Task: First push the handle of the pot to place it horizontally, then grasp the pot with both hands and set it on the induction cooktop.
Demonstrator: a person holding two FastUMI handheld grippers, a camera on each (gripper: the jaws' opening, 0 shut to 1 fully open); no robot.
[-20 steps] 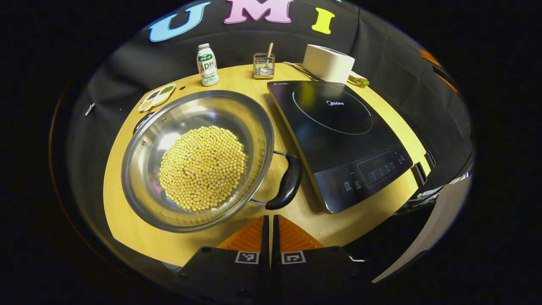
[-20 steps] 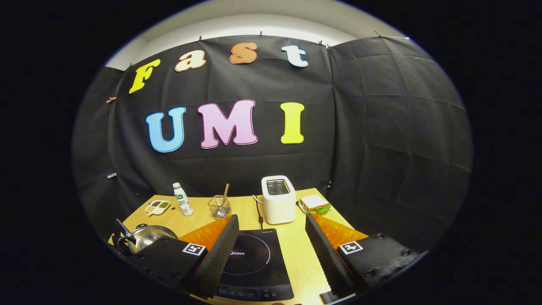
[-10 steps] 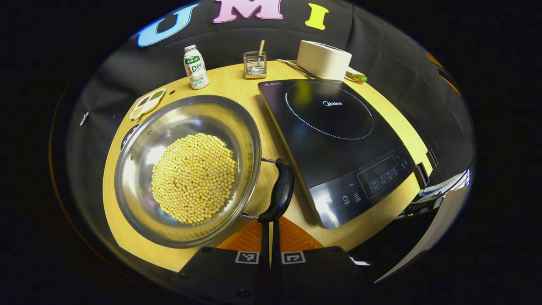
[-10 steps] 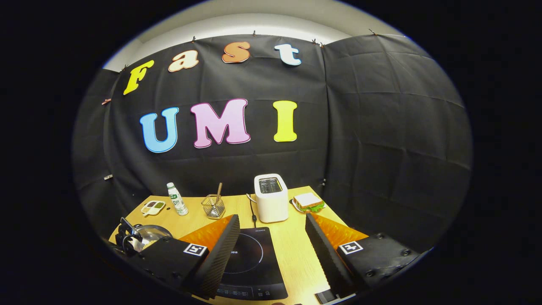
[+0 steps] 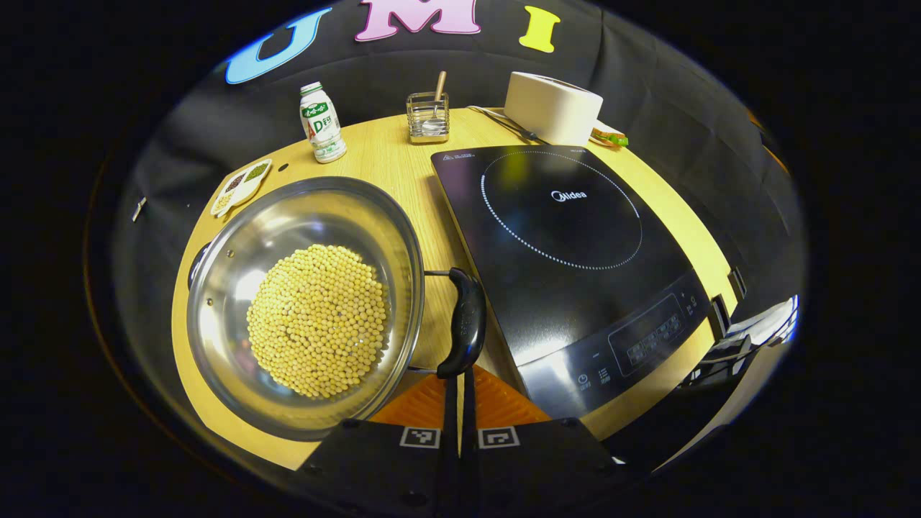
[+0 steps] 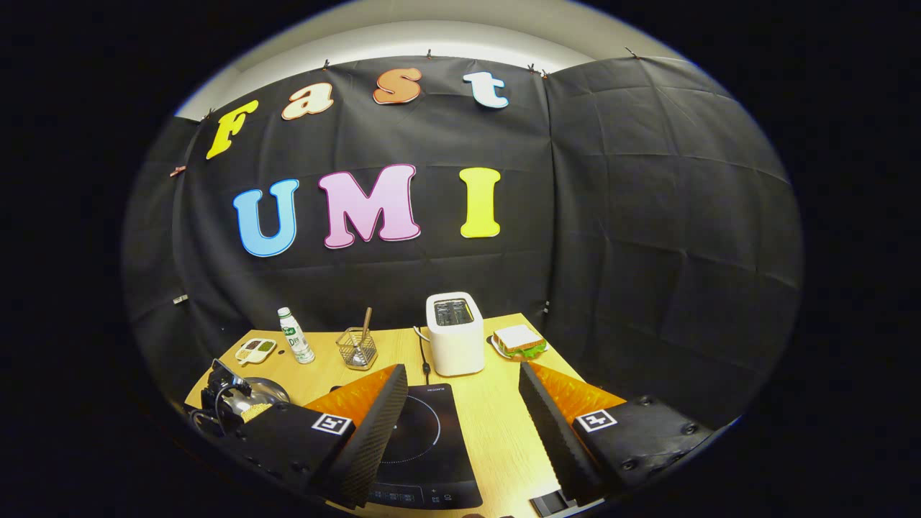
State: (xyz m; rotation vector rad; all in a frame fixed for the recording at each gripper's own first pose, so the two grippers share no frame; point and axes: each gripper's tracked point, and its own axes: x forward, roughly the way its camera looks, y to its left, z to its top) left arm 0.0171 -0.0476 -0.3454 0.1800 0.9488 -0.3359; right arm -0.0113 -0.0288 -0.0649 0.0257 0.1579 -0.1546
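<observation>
A steel pot (image 5: 237, 244) heaped with yellow beans (image 5: 316, 320) sits on the wooden table, left of the black induction cooktop (image 5: 568, 237). The pot's black side handle (image 5: 466, 324) faces the cooktop's left edge. My left gripper (image 5: 459, 381) is shut, its tips touching the lower end of that handle. The opposite handle (image 5: 196, 255) peeks out at the pot's far left rim. In the right gripper view, my right gripper (image 6: 460, 417) hangs open above the cooktop (image 6: 424, 446), with the pot (image 6: 248, 399) low at the left, partly hidden behind a finger.
Along the table's back stand a small drink bottle (image 5: 321, 122), a wire holder with a spoon (image 5: 427, 116), a white toaster (image 5: 552, 108) with its cord, a sandwich (image 6: 519, 339) and a small dish of seasonings (image 5: 242, 185). The table's front edge runs close below the pot.
My left gripper has closed in on the pot's near handle until its tips touch it; the pot has turned, swinging that handle up along the cooktop's edge. The right gripper view drifted slightly right.
</observation>
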